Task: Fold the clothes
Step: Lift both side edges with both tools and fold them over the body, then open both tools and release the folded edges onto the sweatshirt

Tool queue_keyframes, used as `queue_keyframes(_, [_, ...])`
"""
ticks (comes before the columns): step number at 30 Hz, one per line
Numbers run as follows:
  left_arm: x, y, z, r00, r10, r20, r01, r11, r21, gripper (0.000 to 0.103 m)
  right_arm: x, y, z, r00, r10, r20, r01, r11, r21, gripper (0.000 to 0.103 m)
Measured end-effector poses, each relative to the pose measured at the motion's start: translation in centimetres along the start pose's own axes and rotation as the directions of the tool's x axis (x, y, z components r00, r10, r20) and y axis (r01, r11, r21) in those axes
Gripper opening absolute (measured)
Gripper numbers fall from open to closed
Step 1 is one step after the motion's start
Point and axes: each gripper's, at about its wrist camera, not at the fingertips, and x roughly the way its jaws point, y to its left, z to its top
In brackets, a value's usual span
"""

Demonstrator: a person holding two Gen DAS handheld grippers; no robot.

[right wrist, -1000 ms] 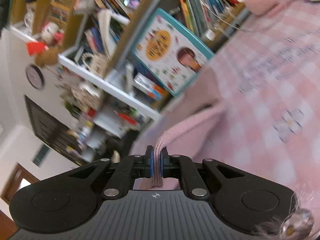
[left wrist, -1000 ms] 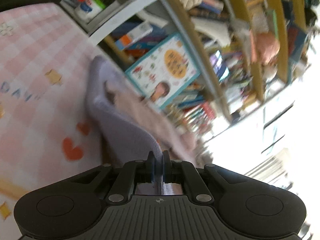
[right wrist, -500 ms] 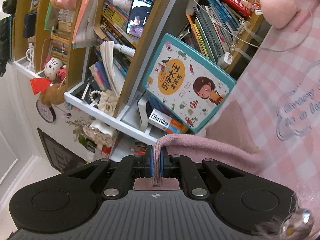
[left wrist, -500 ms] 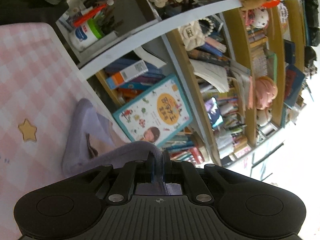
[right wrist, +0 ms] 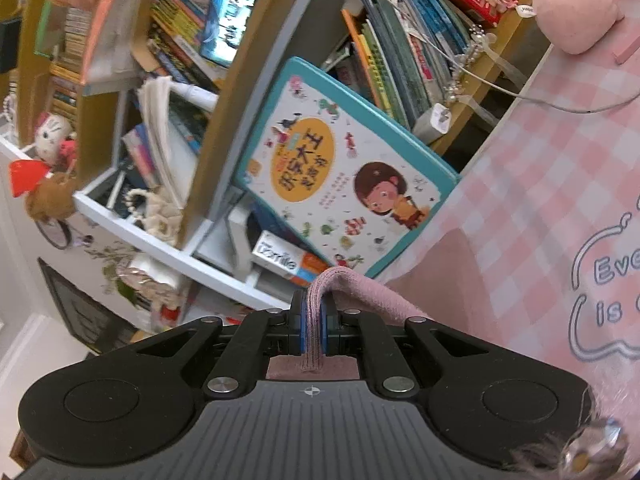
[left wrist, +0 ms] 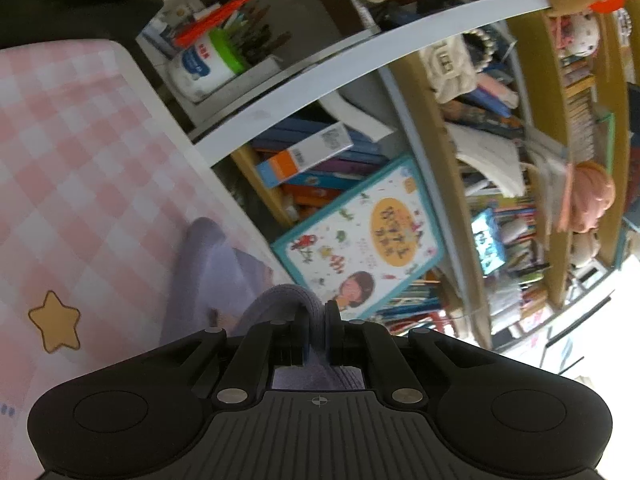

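Ribbed knit garment point(right wrist: 352, 292); checked tablecloth point(right wrist: 540, 184)

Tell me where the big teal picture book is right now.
The teal picture book stands propped against the bookshelf just beyond the checked tablecloth's far edge, centre in both wrist views.

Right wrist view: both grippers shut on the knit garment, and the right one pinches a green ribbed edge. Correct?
Not quite. In the right wrist view the right gripper pinches a pink ribbed edge of the knit garment, not green. Both grippers are shut on it; the left gripper too.
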Motion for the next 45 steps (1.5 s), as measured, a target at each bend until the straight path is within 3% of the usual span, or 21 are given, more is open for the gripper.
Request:
queue_keyframes(9, [2.5,2.0,0.2,0.994,0.097,-0.041,-0.097,0.995,-0.002,0.006,3.1,-2.6,0.3,0.995,-0.097,-0.023,0.098,0.995,0.019,0.007])
queue_keyframes(16, [3.2,2.4,0.1,0.989,0.141,-0.053,-0.14,0.99,0.024,0.008,4.1,-4.5,0.1,0.992,-0.124,-0.038,0.126,0.991,0.053,0.01])
queue_keyframes(18, [3.3,2.2,0.2,0.985,0.162,-0.058,-0.16,0.987,0.034,0.015,4.1,-4.8,0.1,0.991,-0.133,-0.032,0.135,0.989,0.055,0.013])
queue_keyframes(20, [3.3,2.1,0.3,0.98,0.188,-0.06,-0.187,0.982,0.034,0.029,3.9,-4.8,0.2,0.989,-0.147,-0.018,0.148,0.988,0.05,0.028])
queue_keyframes(21, [3.2,2.0,0.4,0.98,0.192,-0.059,-0.19,0.981,0.032,0.041,3.7,-4.7,0.3,0.988,-0.152,-0.009,0.152,0.987,0.045,0.036])
queue_keyframes(22, [3.0,2.0,0.5,0.98,0.193,-0.057,-0.191,0.981,0.029,0.05,3.5,-4.7,0.4,0.988,-0.152,0.001,0.152,0.988,0.04,0.038])
queue_keyframes(25, [2.1,1.1,0.7,0.981,0.194,-0.018,-0.192,0.979,0.07,0.061,2.9,-4.4,0.8,0.988,-0.152,0.019,0.152,0.988,0.024,0.039])
queue_keyframes(28, [1.5,-0.2,0.6,0.974,0.227,0.015,-0.226,0.959,0.17,0.061,2.6,-3.6,0.9,0.984,-0.178,0.032,0.179,0.983,-0.04,0.04])
queue_keyframes(30, [1.3,-1.3,0.5,0.966,0.256,0.03,-0.255,0.932,0.258,0.061,2.9,-2.7,0.6,0.974,-0.222,0.032,0.224,0.965,-0.137,0.041])
queue_keyframes(31, [1.5,-2.0,0.2,0.957,0.287,0.04,-0.284,0.902,0.326,0.061,3.1,-2.2,0.4,0.969,-0.244,0.034,0.246,0.952,-0.184,0.041])
queue_keyframes(34, [2.3,-4.8,-1.7,0.935,0.351,0.059,-0.323,0.767,0.554,0.061,4.1,-0.9,-0.6,0.949,-0.313,0.032,0.304,0.885,-0.353,0.041])
queue_keyframes(38, [3.1,-7.6,-4.5,0.94,0.339,0.038,-0.252,0.613,0.749,0.06,5.7,0.7,-2.3,0.929,-0.369,0.035,0.328,0.774,-0.542,0.04])
queue_keyframes(39, [3.4,-8.0,-5.0,0.945,0.328,0.017,-0.218,0.587,0.78,0.056,6.1,1.1,-2.7,0.924,-0.38,0.044,0.333,0.742,-0.582,0.038])
queue_keyframes(40, [3.7,-8.3,-5.4,0.946,0.325,0.0,-0.193,0.561,0.805,0.039,6.5,1.4,-3.0,0.917,-0.395,0.055,0.342,0.708,-0.617,0.037])
queue_keyframes(42, [4.7,-8.6,-6.0,0.932,0.361,-0.013,-0.182,0.5,0.847,0.023,7.4,1.7,-3.5,0.892,-0.444,0.089,0.382,0.632,-0.674,0.034])
queue_keyframes(43, [5.3,-8.5,-6.1,0.926,0.377,-0.011,-0.183,0.475,0.861,0.022,7.9,1.8,-3.8,0.878,-0.467,0.106,0.4,0.593,-0.699,0.028])
queue_keyframes(45, [6.3,-8.2,-5.7,0.925,0.381,-0.014,-0.179,0.467,0.866,0.022,8.7,1.6,-4.1,0.861,-0.492,0.129,0.416,0.535,-0.735,0.026])
